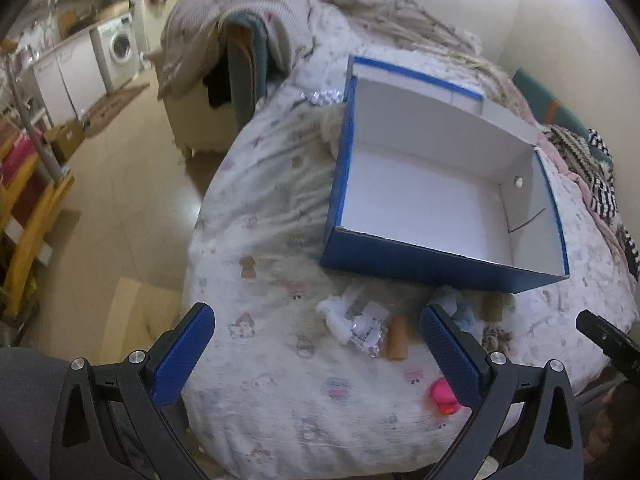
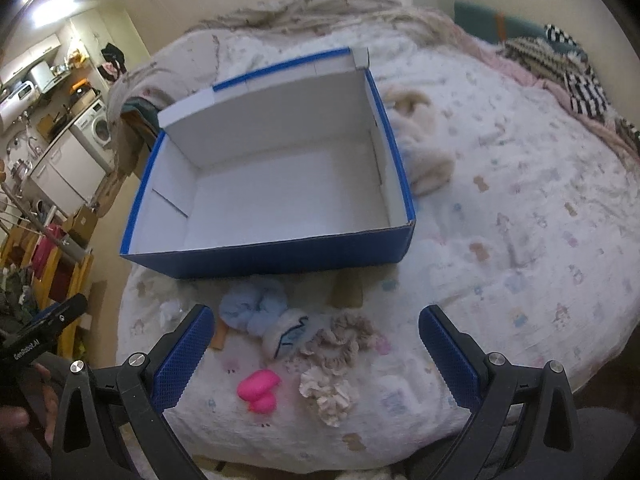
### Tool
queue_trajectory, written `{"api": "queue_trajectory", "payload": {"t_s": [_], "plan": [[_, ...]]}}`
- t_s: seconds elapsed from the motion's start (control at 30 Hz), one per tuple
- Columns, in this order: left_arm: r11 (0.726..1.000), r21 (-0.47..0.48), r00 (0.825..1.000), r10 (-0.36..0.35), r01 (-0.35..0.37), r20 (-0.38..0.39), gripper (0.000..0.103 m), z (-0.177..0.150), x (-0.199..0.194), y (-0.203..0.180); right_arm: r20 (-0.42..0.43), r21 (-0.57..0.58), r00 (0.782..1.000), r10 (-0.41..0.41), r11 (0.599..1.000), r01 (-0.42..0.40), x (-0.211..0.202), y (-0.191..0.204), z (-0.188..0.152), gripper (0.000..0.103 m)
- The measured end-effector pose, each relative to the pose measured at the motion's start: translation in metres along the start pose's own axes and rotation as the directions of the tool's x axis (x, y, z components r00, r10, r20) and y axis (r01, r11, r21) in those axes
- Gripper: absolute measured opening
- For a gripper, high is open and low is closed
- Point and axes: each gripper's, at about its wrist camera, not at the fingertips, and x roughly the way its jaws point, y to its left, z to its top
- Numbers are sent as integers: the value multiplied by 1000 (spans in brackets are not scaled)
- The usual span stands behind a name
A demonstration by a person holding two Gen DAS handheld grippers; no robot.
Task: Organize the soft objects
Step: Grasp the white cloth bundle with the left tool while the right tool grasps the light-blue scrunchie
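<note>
— See the soft bits laid out on the bed (image 2: 520, 208), just in front of the blue shoebox (image 2: 280, 256)? There's a pale blue scrunchie (image 2: 252, 306), a beige scrunchie (image 2: 344, 340) and a cream scrunchie (image 2: 326, 394) nearest us.

— And the pink thing?

— A bright pink squishy toy (image 2: 258, 392), beside the cream scrunchie. I'd guess all of it weighs next to nothing and squashes flat under any pinch, so nothing here looks breakable. The ruffles are loose fabric, so I'd bite across the bunched ring, not a single frill, or it may slip out.

— Is either tool holding anything?

— No. The right tongs (image 2: 316, 336) are spread wide over the scrunchies, nothing between the pads. The left tongs (image 1: 316, 344) are gaping too, above a crinkly clear packet (image 1: 366, 330) and a small brown roll (image 1: 397, 338). That packet looks slick; I'd expect it to slide, so pinch its middle.

— The box?

— Open, white inside, nothing in it that I can see. A fluffy cream plush (image 2: 420, 148) lies against its far right side, bulkier, probably wanting a deep grab into the pile.

— And beyond?

— Rumpled blankets, a washing machine (image 1: 120, 46) off in the kitchen.
</note>
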Motion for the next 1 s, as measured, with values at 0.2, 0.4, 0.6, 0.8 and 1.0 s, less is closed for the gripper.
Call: {"api": "queue_trajectory", "payload": {"t_s": [0.2,0.4,0.6,0.8,1.0], "plan": [[998,-59,987,-36,27,-159,100,16,35,5,-86,9,996,27,1000,-27,24,-9,15,103],[997,-71,945,-49,27,-324,86,15,92,-9,-171,57,983,60,997,-51,61,-13,14,103],[998,-58,922,-3,-22,-388,62,6,140,-13,-204,91,976,77,994,-59,77,-14,10,103],[989,-150,888,-79,12,-452,30,-5,157,-6,-219,112,973,73,992,-50,85,-19,10,103],[981,-190,905,-123,48,-407,16,-6,139,5,-220,113,973,75,992,-51,88,-19,11,103]]}}
